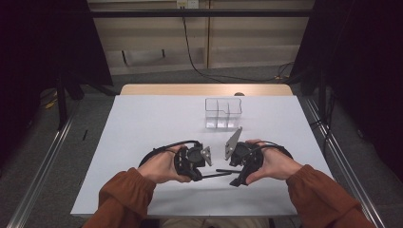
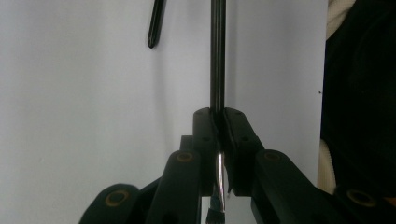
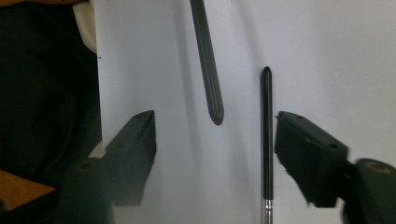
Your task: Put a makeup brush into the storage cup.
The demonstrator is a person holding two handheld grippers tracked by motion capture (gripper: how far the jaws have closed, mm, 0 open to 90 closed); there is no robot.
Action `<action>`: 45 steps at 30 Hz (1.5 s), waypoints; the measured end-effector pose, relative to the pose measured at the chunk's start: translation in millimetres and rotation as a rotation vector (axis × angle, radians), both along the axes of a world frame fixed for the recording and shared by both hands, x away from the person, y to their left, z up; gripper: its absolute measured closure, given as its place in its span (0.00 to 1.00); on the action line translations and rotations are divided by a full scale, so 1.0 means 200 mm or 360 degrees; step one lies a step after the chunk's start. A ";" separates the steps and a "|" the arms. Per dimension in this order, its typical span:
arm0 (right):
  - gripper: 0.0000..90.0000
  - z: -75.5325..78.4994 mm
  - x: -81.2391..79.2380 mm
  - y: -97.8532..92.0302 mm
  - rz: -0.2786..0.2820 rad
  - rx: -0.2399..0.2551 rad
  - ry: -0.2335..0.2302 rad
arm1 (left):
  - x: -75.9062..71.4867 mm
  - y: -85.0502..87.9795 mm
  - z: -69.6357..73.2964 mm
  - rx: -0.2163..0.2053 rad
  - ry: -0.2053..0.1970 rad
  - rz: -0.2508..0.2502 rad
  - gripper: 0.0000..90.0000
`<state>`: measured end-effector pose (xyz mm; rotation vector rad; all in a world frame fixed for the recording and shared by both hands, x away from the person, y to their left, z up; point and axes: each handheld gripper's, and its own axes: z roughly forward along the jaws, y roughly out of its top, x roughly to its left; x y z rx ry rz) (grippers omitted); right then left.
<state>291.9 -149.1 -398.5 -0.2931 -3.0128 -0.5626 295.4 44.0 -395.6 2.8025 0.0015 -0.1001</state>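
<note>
**Second brush may slip from the open jaws**

The left gripper point(image 2: 218, 123) is closed tight on a thin black brush point(image 2: 217, 56), which points toward the other hand. The right gripper point(image 3: 215, 149) has its jaws apart around a second brush point(image 3: 266, 135) lying on the white table point(image 1: 142, 123); the pads do not press on it. This brush lies close to one jaw, not in the middle, so closing could push it sideways or roll it away. The clear box point(image 1: 223, 113) stands further back, well apart.
</note>
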 end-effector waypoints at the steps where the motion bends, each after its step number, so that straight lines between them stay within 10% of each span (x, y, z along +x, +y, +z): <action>1: 0.46 0.00 0.00 0.00 0.0005 0.0004 0.0005 | 0.00 0.00 0.00 0.0005 -0.0002 -0.0010 0.94; 15: 0.73 -0.02 0.02 0.05 0.0046 0.0017 0.0034 | 0.00 0.00 -0.02 0.0004 0.0009 -0.0036 0.94; 45: 0.93 -0.06 0.02 0.09 0.0121 -0.0003 0.0048 | 0.00 -0.01 -0.02 -0.0031 -0.0004 -0.0027 0.93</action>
